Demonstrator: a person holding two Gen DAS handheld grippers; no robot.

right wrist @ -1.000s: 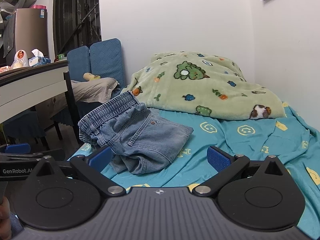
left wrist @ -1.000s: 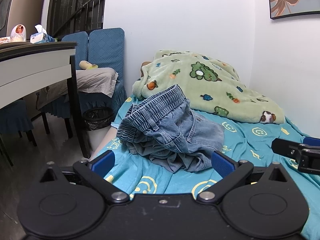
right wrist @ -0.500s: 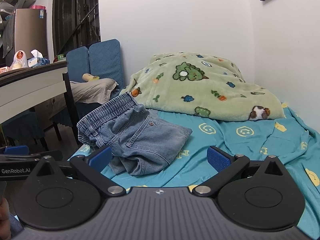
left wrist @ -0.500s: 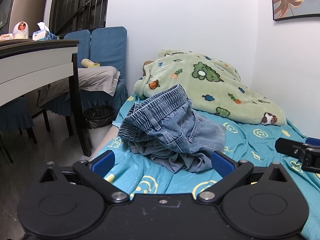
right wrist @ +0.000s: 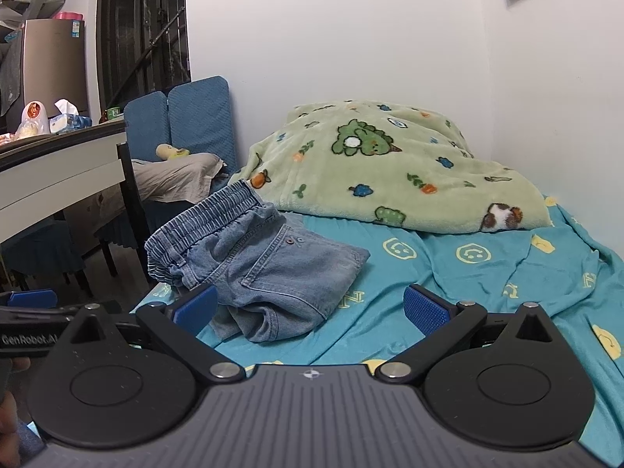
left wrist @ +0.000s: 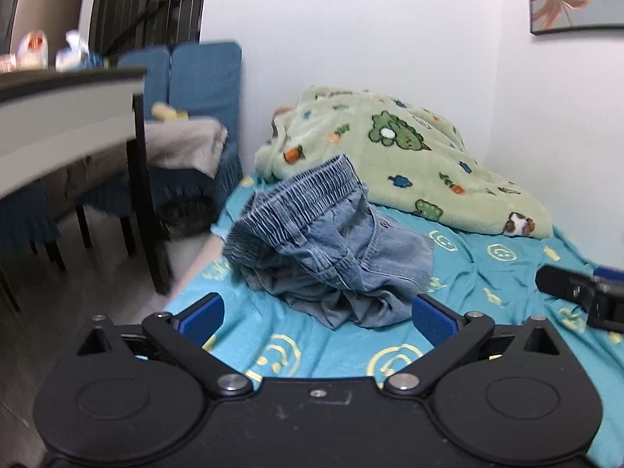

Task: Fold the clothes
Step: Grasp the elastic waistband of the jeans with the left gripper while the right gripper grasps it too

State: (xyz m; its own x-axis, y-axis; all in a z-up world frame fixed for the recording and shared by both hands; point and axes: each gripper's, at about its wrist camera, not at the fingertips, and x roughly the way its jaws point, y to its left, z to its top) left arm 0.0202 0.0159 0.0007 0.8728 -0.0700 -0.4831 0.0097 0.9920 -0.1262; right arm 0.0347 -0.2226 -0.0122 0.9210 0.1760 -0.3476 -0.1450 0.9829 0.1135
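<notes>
A crumpled pair of light blue denim shorts (left wrist: 327,245) with an elastic waistband lies in a heap on the teal smiley-print bed sheet (left wrist: 487,273), near the bed's left edge. My left gripper (left wrist: 318,314) is open just in front of the heap, with nothing between its blue pads. In the right wrist view the same shorts (right wrist: 265,265) lie ahead and to the left. My right gripper (right wrist: 310,306) is open too, its left pad close to the shorts' near hem. The left gripper's body (right wrist: 31,329) shows at that view's left edge.
A green cartoon-print blanket (left wrist: 394,156) is bunched at the head of the bed against the white wall. A desk (right wrist: 58,163) with a tissue pack, blue-covered chairs (right wrist: 195,117) and a dark bin (left wrist: 187,214) stand left of the bed. The right gripper's tip (left wrist: 577,292) shows at right.
The left wrist view has swung a little to the left and is blurred; the shorts sit slightly further right in it. The right gripper has crept closer to the shorts. Both stay open.
</notes>
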